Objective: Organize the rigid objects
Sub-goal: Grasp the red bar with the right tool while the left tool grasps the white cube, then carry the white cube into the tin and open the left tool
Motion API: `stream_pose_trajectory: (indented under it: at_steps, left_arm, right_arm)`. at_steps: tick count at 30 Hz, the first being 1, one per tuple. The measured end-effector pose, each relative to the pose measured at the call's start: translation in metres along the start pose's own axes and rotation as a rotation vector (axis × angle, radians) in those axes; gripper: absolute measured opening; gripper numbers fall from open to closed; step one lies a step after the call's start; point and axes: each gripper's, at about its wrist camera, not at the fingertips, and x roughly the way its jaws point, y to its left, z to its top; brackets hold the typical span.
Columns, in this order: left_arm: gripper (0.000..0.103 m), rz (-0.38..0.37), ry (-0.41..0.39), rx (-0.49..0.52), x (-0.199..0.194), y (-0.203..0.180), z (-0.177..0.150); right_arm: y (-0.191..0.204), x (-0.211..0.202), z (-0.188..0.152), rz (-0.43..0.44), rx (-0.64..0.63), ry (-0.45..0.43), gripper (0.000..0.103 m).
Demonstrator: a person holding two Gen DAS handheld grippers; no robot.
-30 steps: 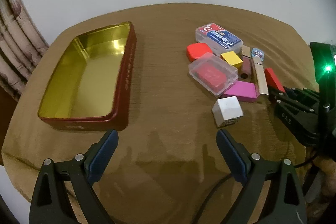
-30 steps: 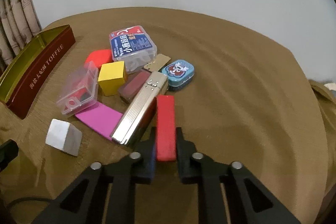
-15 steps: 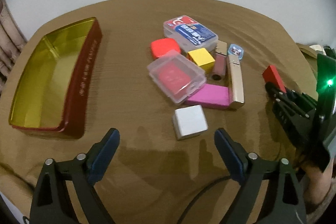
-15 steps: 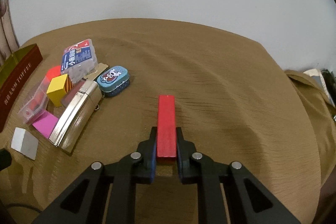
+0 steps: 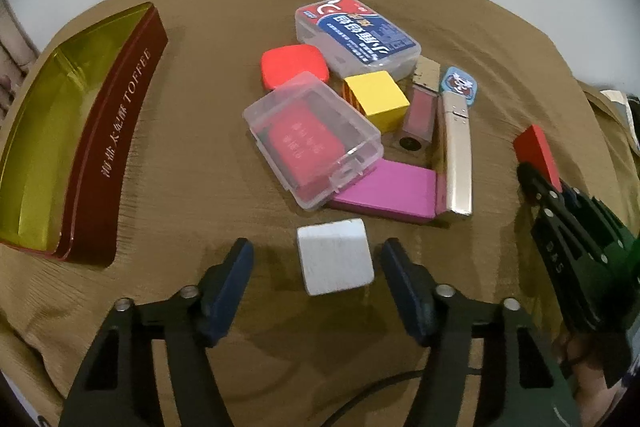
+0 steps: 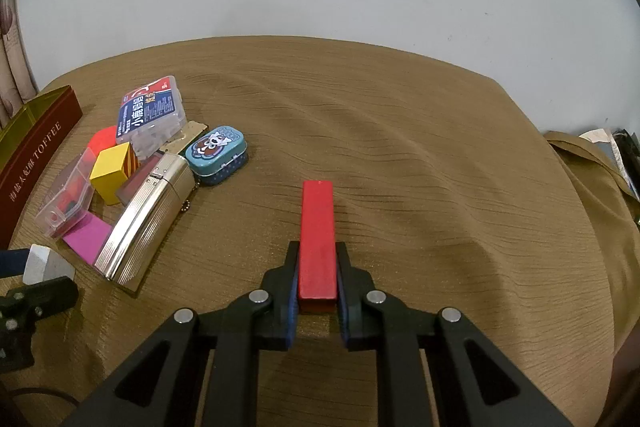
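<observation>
Red block (image 6: pixel 317 241) is pinched flat between the right gripper (image 6: pixel 318 291) fingers, pointing forward over bare cloth on the desk (image 6: pixel 420 155), well apart from the pile; whether its far end touches the cloth, I cannot tell. Over on the left, the white cube (image 5: pixel 335 262) sits squarely between the left gripper (image 5: pixel 316 281) fingers, which stand wide apart with a gap on each side; nothing gripped there yet. Just beyond the cube, the clutter: magenta slab (image 5: pixel 390 193), clear case (image 5: pixel 314 143) holding a red insert, yellow cube (image 5: pixel 378 99), silver ribbed case (image 6: pixel 148 223), blue tin (image 6: pixel 218 154). The open toffee tin (image 5: pixel 116 135), gold inside and with nothing showing in it, waits at the far left. My read: 2 pickups in hand, 1 secured, 1 lining up. Next call for the left: close evenly on the cube's 2 side faces; then both loads need carrying across to the tin.
</observation>
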Motion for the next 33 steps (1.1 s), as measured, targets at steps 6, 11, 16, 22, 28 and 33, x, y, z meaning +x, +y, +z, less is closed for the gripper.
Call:
stream_pose_trajectory:
  at_steps: [6,11,16,22,28,33]
  left_arm:
    - [0.036,-0.009,0.007,-0.005,0.007,0.006,0.005]
    - [0.026,-0.017,-0.002,-0.004,0.005,0.012,0.008]
    - [0.026,-0.024,-0.022,0.036,-0.003,0.013,0.008]
    - [0.026,0.008,-0.099,0.076,-0.032,0.013,0.007]
    - [0.026,0.025,-0.131,0.031,-0.049,0.045,0.022]
    - [0.026,0.051,-0.144,-0.037,-0.056,0.08,0.036]
  right_arm:
    - [0.002,-0.001,0.0,0.0,0.0,0.0,0.015]
    - [0.002,-0.001,0.0,-0.001,-0.001,-0.001,0.015]
    - [0.001,0.0,0.0,-0.002,-0.001,-0.001,0.015]
    - [0.0,0.0,0.0,-0.002,0.0,-0.001,0.015]
    - [0.0,0.0,0.0,-0.002,0.0,-0.001,0.015]
    - [0.002,0.0,0.0,-0.003,-0.001,-0.001,0.015]
